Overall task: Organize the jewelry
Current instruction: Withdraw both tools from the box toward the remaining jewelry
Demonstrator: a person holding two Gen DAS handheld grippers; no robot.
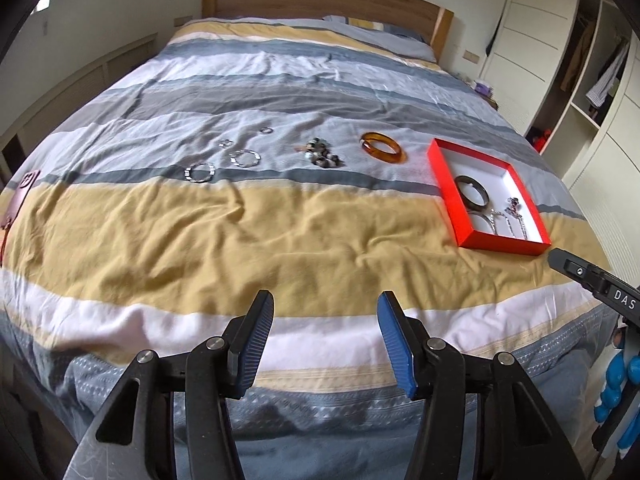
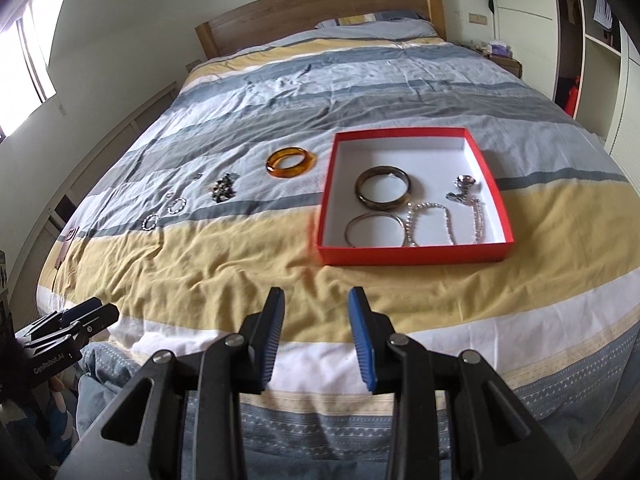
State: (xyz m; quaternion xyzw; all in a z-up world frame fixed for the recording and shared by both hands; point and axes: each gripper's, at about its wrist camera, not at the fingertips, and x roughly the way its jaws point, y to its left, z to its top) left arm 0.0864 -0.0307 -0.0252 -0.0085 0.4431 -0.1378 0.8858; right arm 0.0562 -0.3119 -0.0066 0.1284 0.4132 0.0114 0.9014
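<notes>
I count two bangles and two chains inside the red box [image 2: 414, 254], long axis running toward the headboard [image 2: 320, 4], on the striped duvet [image 2: 224, 264]. Left of it lie one amber bangle [image 2: 291, 163], a bead cluster [image 2: 223, 192] and two beaded rings [image 1: 200, 172]. My left gripper [image 1: 326, 312], marked "GenRobot.AI", gapes empty; right gripper [image 2: 316, 304], "DAS", stands narrower, empty.

Bare quilt [image 2: 224, 276] lies open up to the red box [image 2: 412, 254] — its low wall alone bars entry.
</notes>
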